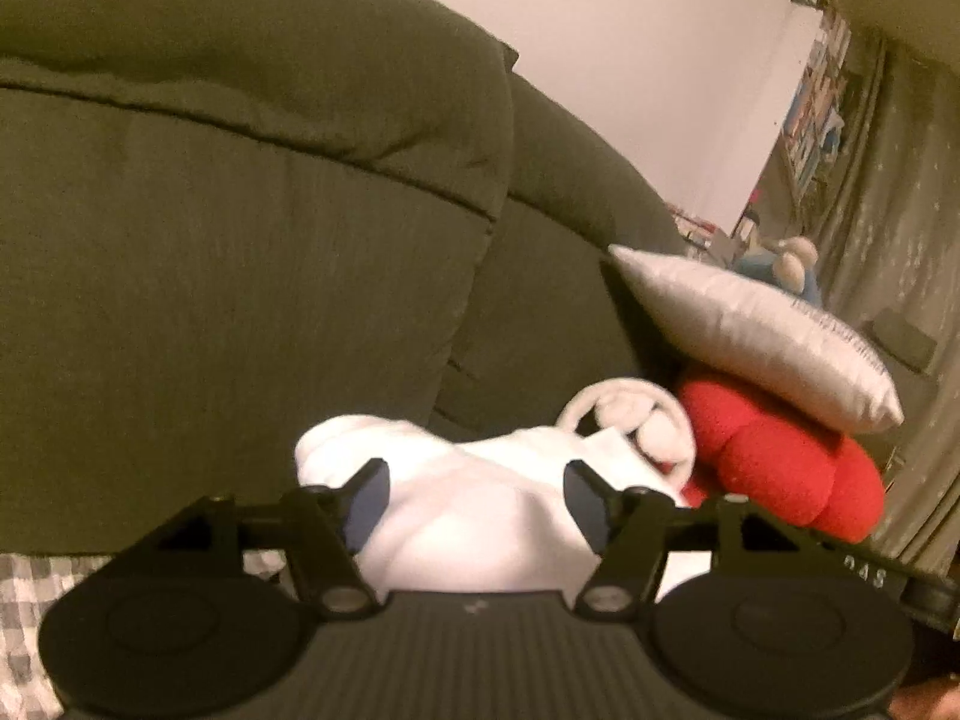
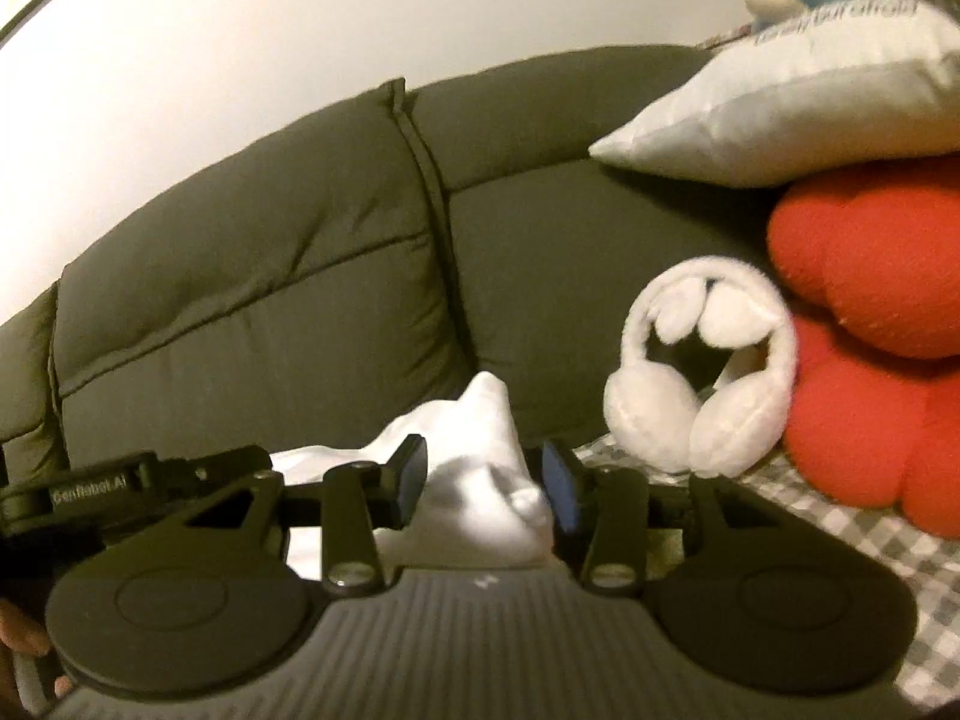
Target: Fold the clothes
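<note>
A: Left wrist view has the left gripper [image 1: 474, 495] with its jaws standing wide, and the white garment [image 1: 474, 516] bunched between them. The cloth fills the gap, but whether either pad presses on it I cannot tell.

B: And the right gripper [image 2: 483, 495]?

A: Narrower gap, with a peak of the same white garment [image 2: 480, 468] between the blue pads; the fabric appears to touch both of them, so it looks pinched.

B: Where does the garment lie?

A: On the checked cover [image 2: 840, 516], against the foot of the dark green sofa back [image 2: 270, 276].

B: Room to move?

A: Open towards the left along the sofa back. On the right it is crowded: white fluffy earmuffs [image 2: 696, 366] sit just beside the garment, leaning on a red cushion [image 2: 870, 312], with a silver pillow [image 2: 798, 108] on top.

B: Anything only one view shows?

A: Only the left view shows curtains [image 1: 888, 192] at the far right edge. Only the right view shows the earmuffs whole.
</note>
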A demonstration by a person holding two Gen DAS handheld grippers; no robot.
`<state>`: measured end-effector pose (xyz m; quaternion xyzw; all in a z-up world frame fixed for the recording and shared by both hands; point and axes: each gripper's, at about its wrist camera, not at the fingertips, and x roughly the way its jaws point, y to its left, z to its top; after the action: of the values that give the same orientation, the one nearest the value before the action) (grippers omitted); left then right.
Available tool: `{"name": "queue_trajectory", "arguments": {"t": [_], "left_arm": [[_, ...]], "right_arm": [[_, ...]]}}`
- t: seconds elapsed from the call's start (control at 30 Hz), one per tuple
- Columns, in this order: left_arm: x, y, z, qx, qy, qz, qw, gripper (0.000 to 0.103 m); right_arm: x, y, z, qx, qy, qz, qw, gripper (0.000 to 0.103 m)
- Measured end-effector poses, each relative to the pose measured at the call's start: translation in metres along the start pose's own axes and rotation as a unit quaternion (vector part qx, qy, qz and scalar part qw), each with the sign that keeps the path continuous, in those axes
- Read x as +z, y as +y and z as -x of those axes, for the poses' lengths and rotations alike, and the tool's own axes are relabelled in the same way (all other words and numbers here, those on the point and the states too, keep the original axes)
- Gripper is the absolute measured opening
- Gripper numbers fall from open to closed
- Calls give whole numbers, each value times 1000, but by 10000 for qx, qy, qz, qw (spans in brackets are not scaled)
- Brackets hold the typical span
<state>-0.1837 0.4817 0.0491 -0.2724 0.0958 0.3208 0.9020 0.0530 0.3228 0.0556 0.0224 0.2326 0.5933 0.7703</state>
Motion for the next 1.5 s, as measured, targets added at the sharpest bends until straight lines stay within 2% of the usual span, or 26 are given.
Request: {"name": "queue_trajectory", "arguments": {"t": [0.2,0.33,0.4,0.47,0.5,0.53,0.6,0.67,0.77,0.93,1.07,1.13,1.23,1.5], "left_arm": [[-2,-29,29,16,142,-91,9999,88],[-13,-48,49,237,241,-272,9991,95],[-20,-55,59,327,310,-248,9987,102],[-27,-60,67,379,414,-214,9982,103],[-31,-63,70,462,486,-228,9975,103],[-35,-65,73,558,561,-246,9966,103],[-42,-70,76,895,693,-284,9932,103],[-50,-76,78,1280,779,-294,9883,103],[-57,-85,78,1701,885,-335,9809,103],[-61,-91,78,2032,904,-461,9739,103],[-67,-93,75,2185,1049,-499,9689,103],[-70,-96,75,2257,1060,-572,9667,103],[-74,-100,76,2349,1029,-602,9647,103],[-79,-106,73,2412,1116,-728,9613,103]], "right_arm": [[-3,15,37,-304,118,-70,9994,57],[-14,28,59,-658,288,180,9973,65],[-20,32,67,-735,404,143,9964,70],[-26,34,75,-720,532,39,9960,76],[-28,34,78,-682,604,-26,9958,81],[-27,39,81,-814,704,163,9941,84],[-25,49,85,-1077,903,539,9886,86],[-23,58,89,-1342,1095,917,9806,102],[-20,70,94,-1836,1206,1374,9659,103],[-31,52,94,-1634,1444,844,9723,103],[-42,45,89,-1798,1728,984,9634,103],[-42,42,92,-1825,1673,933,9644,103],[-42,40,99,-1635,1651,770,9696,103],[-45,47,105,-1523,1681,898,9698,103]]}}
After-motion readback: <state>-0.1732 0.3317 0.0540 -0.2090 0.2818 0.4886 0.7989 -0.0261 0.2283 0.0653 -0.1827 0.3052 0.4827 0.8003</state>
